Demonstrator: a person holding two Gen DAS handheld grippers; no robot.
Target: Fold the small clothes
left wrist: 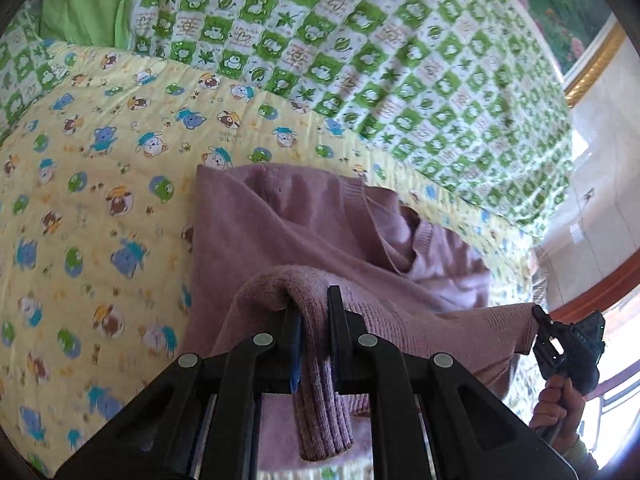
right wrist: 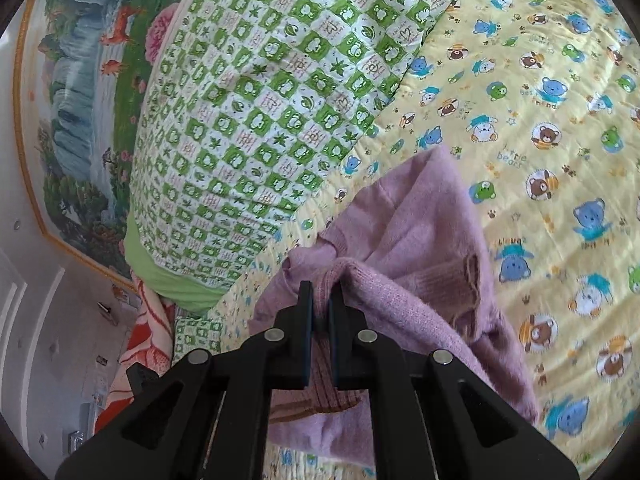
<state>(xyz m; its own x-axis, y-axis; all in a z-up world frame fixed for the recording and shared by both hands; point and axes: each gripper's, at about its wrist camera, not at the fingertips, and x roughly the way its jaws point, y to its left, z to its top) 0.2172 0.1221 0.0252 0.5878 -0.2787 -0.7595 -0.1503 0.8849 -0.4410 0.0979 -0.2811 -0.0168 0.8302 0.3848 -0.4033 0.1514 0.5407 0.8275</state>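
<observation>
A small mauve knit sweater lies on a yellow bear-print quilt, its near edge lifted. My left gripper is shut on the ribbed edge of the sweater, which drapes over and between the fingers. My right gripper is shut on another bunched edge of the sweater. It also shows in the left wrist view at the right, pinching the sweater's far corner, with the hand below it. The fabric stretches between the two grippers above the quilt.
A green-and-white checked quilt is piled behind the sweater; it also shows in the right wrist view. A framed landscape painting hangs on the wall. A red patterned blanket lies at the bed's edge.
</observation>
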